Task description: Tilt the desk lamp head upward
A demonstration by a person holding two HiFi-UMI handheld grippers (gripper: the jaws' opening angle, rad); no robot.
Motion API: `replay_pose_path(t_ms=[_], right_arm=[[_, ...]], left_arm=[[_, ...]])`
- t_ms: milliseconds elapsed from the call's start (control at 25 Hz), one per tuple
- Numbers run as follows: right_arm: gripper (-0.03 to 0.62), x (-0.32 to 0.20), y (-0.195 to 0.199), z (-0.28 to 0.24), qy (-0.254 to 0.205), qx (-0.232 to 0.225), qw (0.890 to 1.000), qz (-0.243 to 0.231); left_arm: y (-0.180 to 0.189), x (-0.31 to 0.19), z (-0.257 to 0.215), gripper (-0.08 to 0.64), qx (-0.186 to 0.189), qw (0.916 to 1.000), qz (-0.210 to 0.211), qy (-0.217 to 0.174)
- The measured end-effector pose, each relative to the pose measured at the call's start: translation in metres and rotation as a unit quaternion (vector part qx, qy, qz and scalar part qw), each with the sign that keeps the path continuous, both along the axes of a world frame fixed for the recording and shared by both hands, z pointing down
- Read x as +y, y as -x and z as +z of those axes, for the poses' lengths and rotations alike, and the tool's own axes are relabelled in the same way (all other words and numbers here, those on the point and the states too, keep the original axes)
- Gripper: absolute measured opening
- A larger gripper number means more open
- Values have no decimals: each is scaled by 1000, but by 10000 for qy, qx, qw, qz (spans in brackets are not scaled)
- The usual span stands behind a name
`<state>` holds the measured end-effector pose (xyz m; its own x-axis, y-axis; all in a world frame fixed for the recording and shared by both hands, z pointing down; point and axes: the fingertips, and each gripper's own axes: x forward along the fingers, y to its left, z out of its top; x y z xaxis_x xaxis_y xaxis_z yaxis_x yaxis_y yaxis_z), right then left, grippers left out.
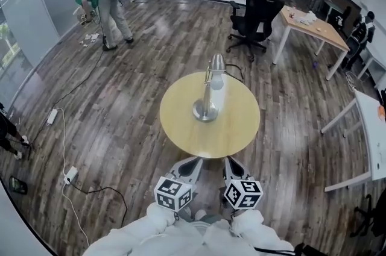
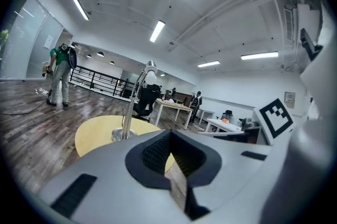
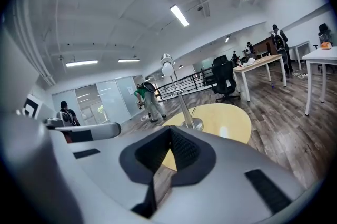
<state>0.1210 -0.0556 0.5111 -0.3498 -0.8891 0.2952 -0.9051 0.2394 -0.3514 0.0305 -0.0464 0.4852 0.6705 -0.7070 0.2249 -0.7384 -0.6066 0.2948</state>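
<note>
- Yellow-topped round table (image 1: 181,131) sits mid-frame in the head view, on a dark wood-plank floor (image 1: 120,104).
- Desk lamp (image 1: 208,92) stands on the table, round metal base (image 1: 205,111) a bit past centre, post up to the lamp head (image 1: 217,62) on the far side.
- Left gripper (image 1: 192,164) and right gripper (image 1: 234,165) are side by side at the table's near edge, both pointing at the lamp and well apart from it. Marker cubes sit behind each.
- Background: black office chair (image 1: 256,11), wooden desk (image 1: 313,26), person in green (image 1: 105,5) bent over near the railing, power strip (image 1: 70,175) with cable on the floor at left.
- Left gripper view: left gripper (image 2: 171,138) has its jaws pressed together with nothing between them. Table (image 2: 95,130) is ahead, and the lamp (image 2: 129,112) is upright left of the jaw line. Lamp head (image 2: 151,71) is at the top, white bulb showing under the metal shade. No contact.
- Right gripper's marker cube (image 2: 276,117) shows at the right.
- Right gripper view: right gripper (image 3: 170,136) is also clamped tight on nothing. Table (image 3: 226,118) is ahead, and the lamp (image 3: 181,104) rises just right of the jaw line, head (image 3: 167,65) at the top. No contact.
- Left gripper (image 3: 79,130) is visible at the left, chair (image 3: 224,78) beyond the table.
</note>
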Motion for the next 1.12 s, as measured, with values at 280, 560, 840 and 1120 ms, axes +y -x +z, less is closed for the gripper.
replay_pose_path(t_ms=[280, 560, 840, 1120], right_arm=[[12, 5, 35, -11, -155, 294, 9993, -194], [12, 11, 46, -7, -103, 380, 9989, -253], [12, 16, 54, -5, -98, 379, 9989, -275], [12, 21, 62, -4, -116, 438, 9986, -274]], left_arm=[[31, 6, -6, 1, 106, 9998, -139, -39], [45, 10, -6, 1, 184, 9995, -261, -30], [40, 20, -6, 2, 96, 9999, -118, -64], [50, 24, -1, 1, 98, 9999, -104, -5]])
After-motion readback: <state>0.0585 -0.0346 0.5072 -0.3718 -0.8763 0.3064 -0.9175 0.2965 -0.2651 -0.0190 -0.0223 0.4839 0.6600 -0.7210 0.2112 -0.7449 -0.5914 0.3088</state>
